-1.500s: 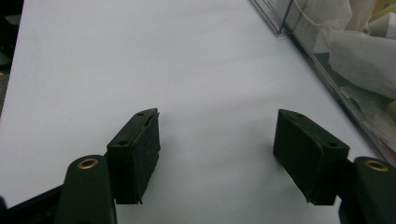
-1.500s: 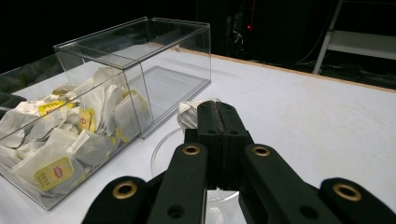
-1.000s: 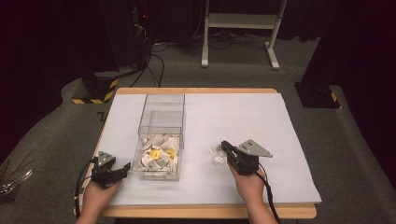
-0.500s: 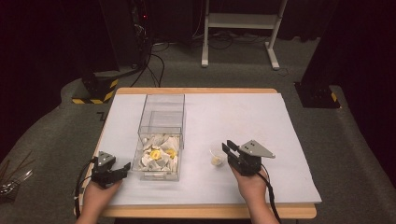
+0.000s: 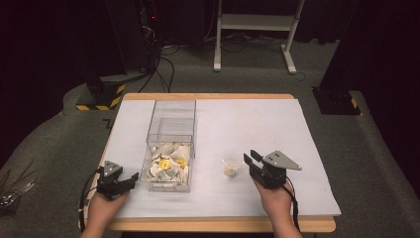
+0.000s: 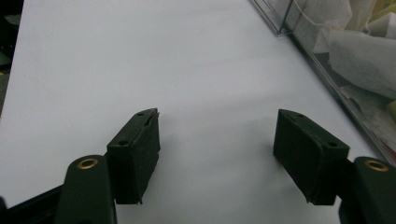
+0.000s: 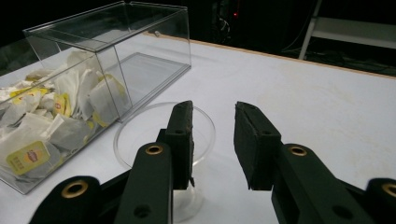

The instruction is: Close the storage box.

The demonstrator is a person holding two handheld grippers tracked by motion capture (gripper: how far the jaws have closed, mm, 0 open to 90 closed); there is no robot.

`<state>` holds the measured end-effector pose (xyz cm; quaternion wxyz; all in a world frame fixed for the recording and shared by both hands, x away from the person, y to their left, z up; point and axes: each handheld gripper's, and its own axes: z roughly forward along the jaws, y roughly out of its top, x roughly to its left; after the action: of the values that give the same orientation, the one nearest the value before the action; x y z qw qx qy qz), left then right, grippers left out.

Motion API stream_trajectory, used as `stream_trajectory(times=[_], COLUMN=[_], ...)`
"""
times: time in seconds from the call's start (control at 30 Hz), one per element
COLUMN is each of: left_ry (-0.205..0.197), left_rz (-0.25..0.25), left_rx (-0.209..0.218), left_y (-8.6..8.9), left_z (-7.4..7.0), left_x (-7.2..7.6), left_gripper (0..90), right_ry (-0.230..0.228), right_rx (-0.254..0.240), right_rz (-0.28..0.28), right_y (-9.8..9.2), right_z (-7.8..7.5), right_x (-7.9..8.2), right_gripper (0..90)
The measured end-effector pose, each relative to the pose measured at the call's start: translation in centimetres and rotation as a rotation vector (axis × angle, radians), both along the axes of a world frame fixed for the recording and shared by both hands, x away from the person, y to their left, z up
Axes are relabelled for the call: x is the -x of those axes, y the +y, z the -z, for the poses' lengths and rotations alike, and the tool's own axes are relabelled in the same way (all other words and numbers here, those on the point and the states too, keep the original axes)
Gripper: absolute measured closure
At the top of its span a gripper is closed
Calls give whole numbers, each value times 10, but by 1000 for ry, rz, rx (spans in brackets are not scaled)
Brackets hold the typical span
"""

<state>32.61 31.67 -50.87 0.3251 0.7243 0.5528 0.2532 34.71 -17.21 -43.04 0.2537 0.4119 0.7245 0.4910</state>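
A clear plastic box (image 5: 171, 144) sits on the white table (image 5: 277, 124) — tea bags (image 5: 167, 166) fill its near part. Right of the box, the right gripper (image 5: 253, 161), jaws a little apart, sits beside a small clear cup (image 5: 231, 163). Left of the box, the left gripper (image 5: 130, 179) rests — jaws spread wide, holding nothing.

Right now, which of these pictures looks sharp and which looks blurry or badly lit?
High view: table bright, surroundings nearly black. Left gripper view: the left tongs are fairly crisp, tea bags soft, faint shadow between the pads. Right gripper view: clear box sharp with pale glare on its edges; right tongs slightly soft.
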Motion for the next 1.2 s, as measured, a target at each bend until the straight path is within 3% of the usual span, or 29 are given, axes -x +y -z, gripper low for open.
stream_trajectory(times=[0.37, 0.67, 0.83, 1.2], left_ry=[0, 0, 1, 1], left_rz=[0, -1, -1, 0], left_rx=[-1, -1, 0, 0], left_y=[0, 0, 0, 0], left_z=[0, 0, 0, 0], left_x=[0, 0, 0, -1], left_gripper=[316, 316, 316, 314], right_ry=[22, 64, 85, 141], right_rx=[20, 52, 90, 182], right_rz=[39, 66, 79, 76], right_y=[-22, -35, -37, -32], right_z=[5, 24, 41, 59], right_x=[6, 10, 12, 11], right_gripper=[678, 674, 671, 640])
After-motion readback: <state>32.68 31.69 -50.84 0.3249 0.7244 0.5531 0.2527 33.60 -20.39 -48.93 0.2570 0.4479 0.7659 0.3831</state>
